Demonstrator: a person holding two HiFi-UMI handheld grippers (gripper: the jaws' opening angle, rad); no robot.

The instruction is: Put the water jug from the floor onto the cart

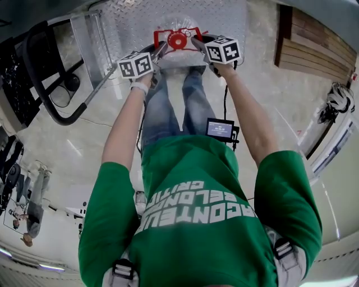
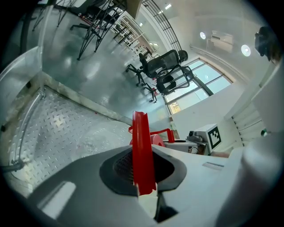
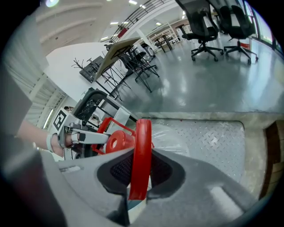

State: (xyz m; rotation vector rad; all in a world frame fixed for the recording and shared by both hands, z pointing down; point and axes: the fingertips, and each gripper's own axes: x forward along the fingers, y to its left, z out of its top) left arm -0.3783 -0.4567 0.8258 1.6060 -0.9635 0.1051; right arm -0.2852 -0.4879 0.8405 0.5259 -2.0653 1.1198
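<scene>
Red plastic handle (image 2: 143,150) carries the clear water jug (image 1: 178,25) over the near edge of the diamond-plate metal cart deck (image 1: 129,17).
Left gripper (image 1: 161,47) and right gripper (image 1: 196,41) each clench one thin side of that handle; a slipping pad or an uneven release could tip the jug off the edge.

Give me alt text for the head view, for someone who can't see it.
Seen from above, a person in a green T-shirt grips the red plastic handle of a clear plastic water jug with left claw and right claw, over a diamond-plate metal cart deck.
</scene>
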